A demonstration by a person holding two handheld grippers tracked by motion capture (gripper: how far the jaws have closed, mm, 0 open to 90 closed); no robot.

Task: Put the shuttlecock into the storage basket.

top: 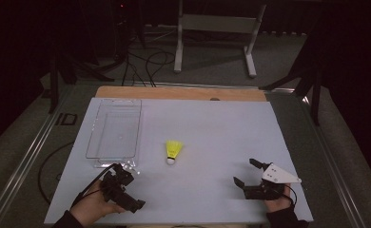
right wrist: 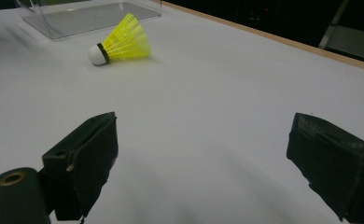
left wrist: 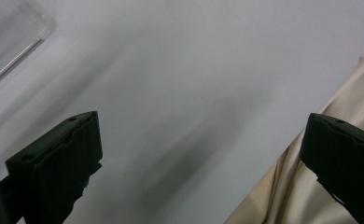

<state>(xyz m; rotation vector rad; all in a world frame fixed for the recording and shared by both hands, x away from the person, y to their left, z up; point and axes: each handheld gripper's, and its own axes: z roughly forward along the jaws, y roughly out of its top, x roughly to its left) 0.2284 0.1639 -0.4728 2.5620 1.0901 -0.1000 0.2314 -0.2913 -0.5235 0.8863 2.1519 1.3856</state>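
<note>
Right tool point(right wrist: 203, 154) wide open, empty, shuttlecock point(right wrist: 122, 42) ahead

Shuttlecock point(top: 173, 152) lies right of tray point(top: 114, 133) on table point(top: 212, 128).

Dim surroundings, blurred left gripper view

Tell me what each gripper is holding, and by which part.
Nothing is held. The left gripper and right gripper are both open and empty; the yellow shuttlecock lies free on the table.
</note>
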